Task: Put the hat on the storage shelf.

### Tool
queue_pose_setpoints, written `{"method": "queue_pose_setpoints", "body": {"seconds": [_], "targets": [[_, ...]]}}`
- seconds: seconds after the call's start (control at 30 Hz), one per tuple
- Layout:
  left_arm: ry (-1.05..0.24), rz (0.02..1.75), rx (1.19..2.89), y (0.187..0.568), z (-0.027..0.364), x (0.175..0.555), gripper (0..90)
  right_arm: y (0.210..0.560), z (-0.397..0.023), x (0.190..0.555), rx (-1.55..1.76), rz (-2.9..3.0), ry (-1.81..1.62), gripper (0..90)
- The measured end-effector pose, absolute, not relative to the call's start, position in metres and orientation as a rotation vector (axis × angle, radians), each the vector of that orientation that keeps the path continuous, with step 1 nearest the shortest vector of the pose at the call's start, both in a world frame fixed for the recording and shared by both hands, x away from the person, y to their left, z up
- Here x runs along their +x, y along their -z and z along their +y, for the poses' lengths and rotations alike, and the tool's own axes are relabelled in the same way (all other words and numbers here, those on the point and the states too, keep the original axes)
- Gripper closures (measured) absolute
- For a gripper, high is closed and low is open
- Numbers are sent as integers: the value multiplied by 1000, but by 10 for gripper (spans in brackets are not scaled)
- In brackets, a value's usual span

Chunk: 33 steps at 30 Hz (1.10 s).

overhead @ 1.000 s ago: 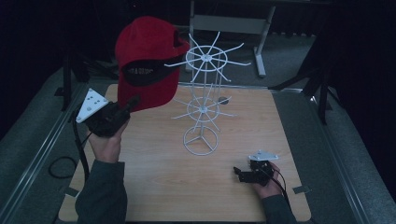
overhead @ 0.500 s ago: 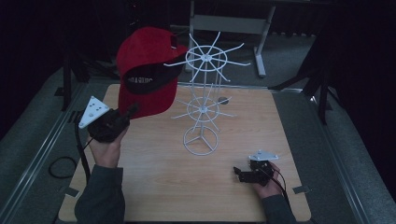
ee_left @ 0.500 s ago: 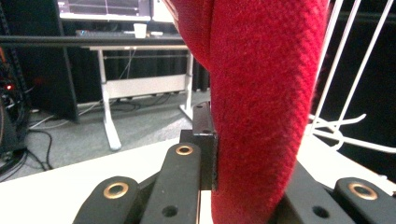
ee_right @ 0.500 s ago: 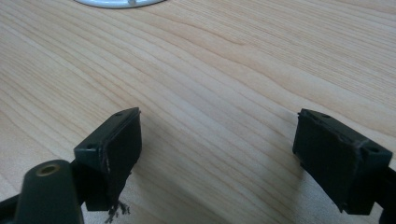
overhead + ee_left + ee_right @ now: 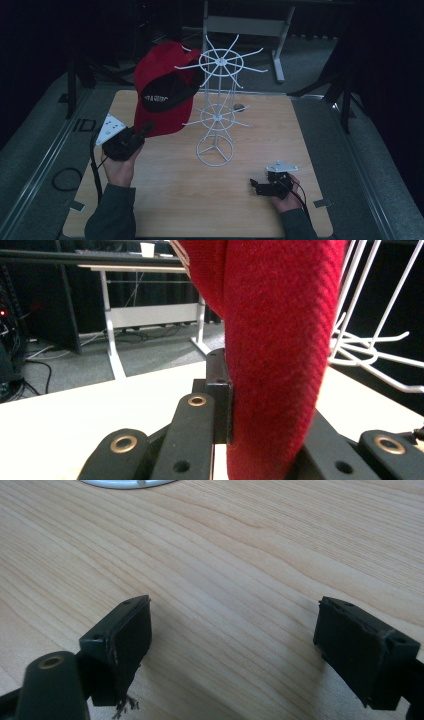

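Red fabric baseball cap with a black panel and pale lettering (image 5: 165, 90) — held up in the air above the far left part of the table, its crown just beside the top ring of hooks of the white wire two-tier display stand (image 5: 216, 107). From above I cannot tell whether cap and hooks touch. Left gripper (image 5: 142, 131) pinches the cap's red brim; the left gripper view shows the ribbed red cloth (image 5: 277, 355) clamped between the black jaws. Stand's round wire base sits near the middle of the light wooden tabletop (image 5: 175, 200). Right gripper (image 5: 232, 645) rests low at the near right — jaws spread wide, bare wood grain between them.
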<state>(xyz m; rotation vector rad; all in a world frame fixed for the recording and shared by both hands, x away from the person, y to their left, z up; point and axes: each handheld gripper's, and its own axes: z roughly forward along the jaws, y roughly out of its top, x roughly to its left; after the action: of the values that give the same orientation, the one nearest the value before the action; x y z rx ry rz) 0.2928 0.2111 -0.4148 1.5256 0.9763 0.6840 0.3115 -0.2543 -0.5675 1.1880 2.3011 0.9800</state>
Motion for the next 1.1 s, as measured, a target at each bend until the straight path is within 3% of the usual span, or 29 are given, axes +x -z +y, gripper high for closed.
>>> {"method": "queue_pose_setpoints", "body": {"seconds": [0.77,1.1], "targets": [[-621,978,1611,450,198,289,808,568,-254,312,1183,2301,-978,153],[-593,998,1644,451,198,289,551,568,-254,311,1186,2301,-979,153]]}}
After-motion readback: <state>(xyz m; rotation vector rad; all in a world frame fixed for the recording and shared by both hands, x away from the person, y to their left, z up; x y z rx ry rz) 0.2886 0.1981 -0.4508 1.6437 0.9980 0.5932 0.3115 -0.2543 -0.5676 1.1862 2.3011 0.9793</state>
